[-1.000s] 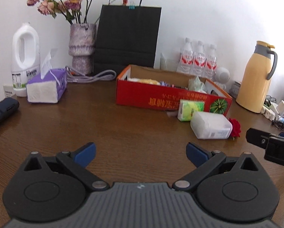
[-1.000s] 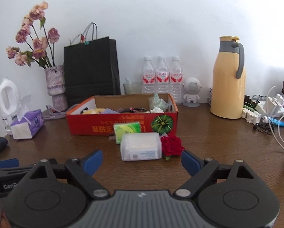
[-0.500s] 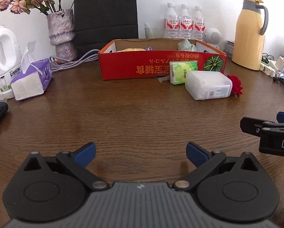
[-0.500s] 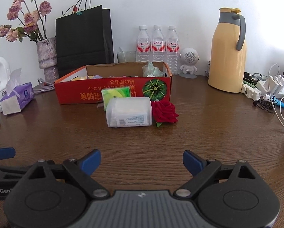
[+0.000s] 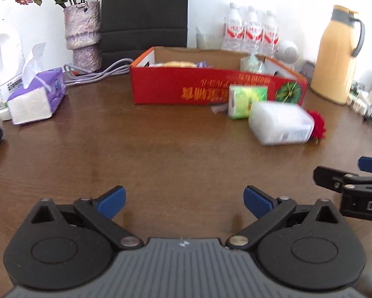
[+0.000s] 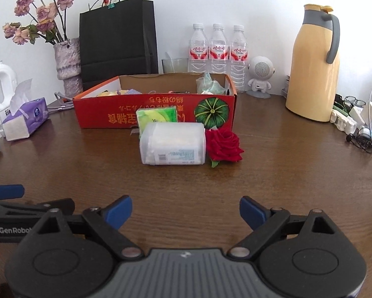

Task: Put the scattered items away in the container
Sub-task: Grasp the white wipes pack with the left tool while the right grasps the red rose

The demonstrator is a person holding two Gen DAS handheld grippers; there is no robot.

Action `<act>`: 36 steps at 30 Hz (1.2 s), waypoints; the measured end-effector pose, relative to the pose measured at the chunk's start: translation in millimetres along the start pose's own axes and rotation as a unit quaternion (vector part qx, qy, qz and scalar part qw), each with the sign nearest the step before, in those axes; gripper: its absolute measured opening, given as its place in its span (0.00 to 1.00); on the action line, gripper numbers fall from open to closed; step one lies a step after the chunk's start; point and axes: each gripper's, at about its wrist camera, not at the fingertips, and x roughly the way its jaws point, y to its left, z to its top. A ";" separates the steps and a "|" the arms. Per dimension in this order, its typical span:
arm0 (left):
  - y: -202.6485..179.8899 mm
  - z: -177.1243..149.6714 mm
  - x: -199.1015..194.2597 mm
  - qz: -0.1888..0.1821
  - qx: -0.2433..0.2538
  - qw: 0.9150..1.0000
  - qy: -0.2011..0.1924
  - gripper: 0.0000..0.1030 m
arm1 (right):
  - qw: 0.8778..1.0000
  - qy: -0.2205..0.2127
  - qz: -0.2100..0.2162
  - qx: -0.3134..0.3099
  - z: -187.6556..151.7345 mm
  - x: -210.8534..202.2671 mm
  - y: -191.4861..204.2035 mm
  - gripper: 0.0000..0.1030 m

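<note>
While spread wide, empty | right gripper (image 6: 186, 211) fingers | plastic box (image 6: 173, 143) well ahead, centred

A tall yellow thermos jug with a grey handle (image 6: 312, 64) stands near the brown wooden tabletop's (image 6: 272, 178) far right edge. Three clear plastic water bottles (image 6: 218, 49) line the far edge beside a black paper bag (image 6: 117, 37). A purple tissue pack (image 6: 25, 119) sits at the left edge.
</note>
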 end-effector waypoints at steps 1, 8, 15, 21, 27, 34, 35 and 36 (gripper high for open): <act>-0.4 5.2 1.4 -0.012 -0.003 1.000 -0.009 1.00 | 1.000 -0.004 -0.002 0.000 6.5 4.9 -6.0 0.90; -43.5 60.6 39.8 -0.134 0.083 0.987 -0.046 1.00 | 0.997 -0.005 -0.013 0.076 48.2 54.4 -60.8 0.75; -88.6 78.4 84.0 -0.142 0.088 0.986 -0.010 1.00 | 0.993 0.041 0.007 0.109 50.4 93.5 -92.5 0.39; -117.4 73.2 105.7 -0.099 0.097 0.990 0.006 1.00 | 0.991 0.030 0.020 0.130 46.0 95.7 -110.1 0.38; -128.0 71.9 108.4 -0.075 0.103 0.992 0.001 0.92 | 0.991 0.022 0.018 0.132 45.0 90.3 -111.1 0.38; -111.2 57.7 58.8 -0.064 0.074 0.994 -0.043 0.85 | 0.991 0.012 0.024 0.131 44.4 82.5 -109.2 0.36; -106.9 53.2 44.1 -0.062 0.070 0.994 -0.057 0.85 | 0.992 0.008 0.026 0.127 44.2 80.1 -106.2 0.36; -102.8 48.7 30.3 -0.061 0.067 0.994 -0.067 0.85 | 0.992 0.004 0.029 0.124 44.1 77.6 -103.1 0.36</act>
